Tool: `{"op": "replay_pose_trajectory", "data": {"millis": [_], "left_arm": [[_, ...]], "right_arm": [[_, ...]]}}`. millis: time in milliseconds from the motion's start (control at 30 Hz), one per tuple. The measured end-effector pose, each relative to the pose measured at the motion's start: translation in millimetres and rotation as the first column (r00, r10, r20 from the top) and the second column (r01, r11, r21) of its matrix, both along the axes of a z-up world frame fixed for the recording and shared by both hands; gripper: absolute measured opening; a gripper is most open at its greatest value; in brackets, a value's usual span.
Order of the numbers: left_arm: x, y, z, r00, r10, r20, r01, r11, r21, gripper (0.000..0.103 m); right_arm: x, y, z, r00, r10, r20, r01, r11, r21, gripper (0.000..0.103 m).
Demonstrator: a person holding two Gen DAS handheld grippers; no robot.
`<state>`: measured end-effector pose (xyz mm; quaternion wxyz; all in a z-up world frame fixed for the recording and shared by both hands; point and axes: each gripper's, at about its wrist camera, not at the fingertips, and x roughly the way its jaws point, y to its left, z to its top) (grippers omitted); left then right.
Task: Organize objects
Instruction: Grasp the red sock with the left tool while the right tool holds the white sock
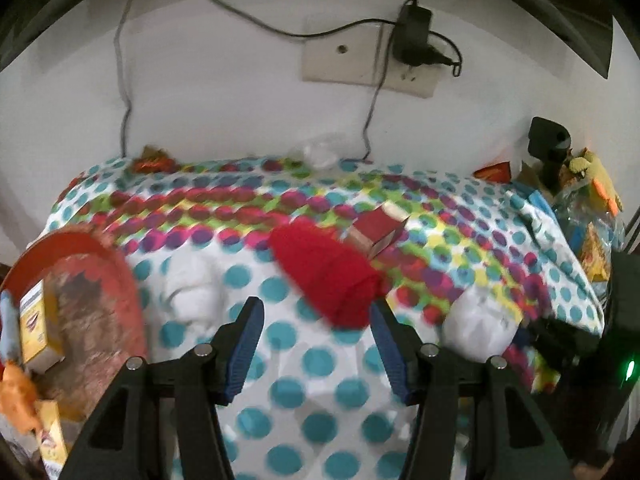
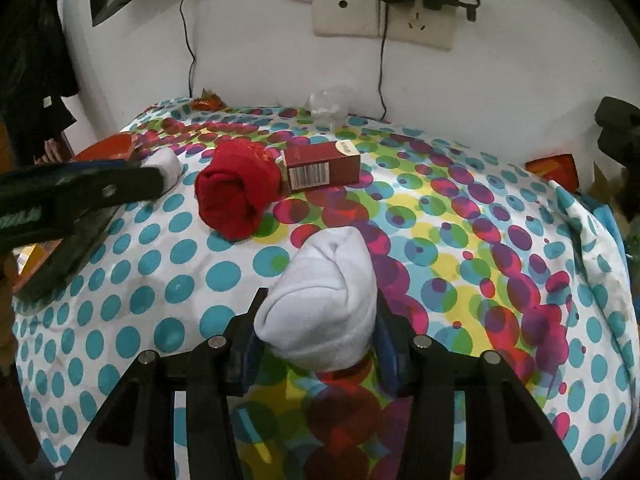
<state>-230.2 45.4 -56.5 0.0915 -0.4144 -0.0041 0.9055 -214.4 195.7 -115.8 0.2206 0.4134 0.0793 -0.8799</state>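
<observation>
My right gripper point(image 2: 320, 300) is shut on a rolled white sock point(image 2: 320, 300), its blue pads pressing both sides. Beyond it, a rolled red sock point(image 2: 236, 188) lies on the dotted cloth point(image 2: 440, 240), touching a dark red carton point(image 2: 320, 168). A second white sock point(image 2: 166, 166) lies at the far left, by the tip of my left gripper point(image 2: 148, 178). In the blurred left wrist view, my left gripper point(image 1: 316, 312) stands open with nothing between its fingers. The red sock point(image 1: 328, 272) is just ahead of its fingertips, with the carton point(image 1: 376, 232) behind and a white sock point(image 1: 192, 292) to the left.
An orange tray point(image 1: 100, 264) at the left holds yellow boxes point(image 1: 38, 324). A wall with a socket plate point(image 2: 384, 16), plugged adapter and hanging cables stands behind the table. Crumpled clear plastic point(image 2: 328, 108) and a small wrapper point(image 2: 206, 102) lie at the back edge. Snack packets point(image 1: 596, 248) crowd the right side.
</observation>
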Motion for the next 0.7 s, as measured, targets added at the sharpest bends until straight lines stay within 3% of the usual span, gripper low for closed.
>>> {"op": "replay_pose_trajectory", "data": {"millis": [233, 500, 700], "left_arm": [[-41.1, 21.5, -16.2, 0.999, 0.038, 0.013, -0.038, 0.999, -0.022, 0.057], [-54.8, 30.8, -47.7, 0.999, 0.015, 0.051, -0.012, 0.998, -0.062, 0.057], [-56.8, 33.7, -54.3, 0.999, 0.007, 0.037, -0.005, 0.998, -0.070, 0.057]], "right_arm": [[-2.7, 3.6, -4.1, 0.999, -0.021, 0.026, 0.022, 1.000, -0.018, 0.045], [-2.4, 3.0, -4.4, 0.999, -0.026, 0.034, 0.027, 0.999, -0.019, 0.045], [-3.5, 0.2, -6.6, 0.999, -0.030, 0.039, 0.031, 0.999, -0.026, 0.045]]}}
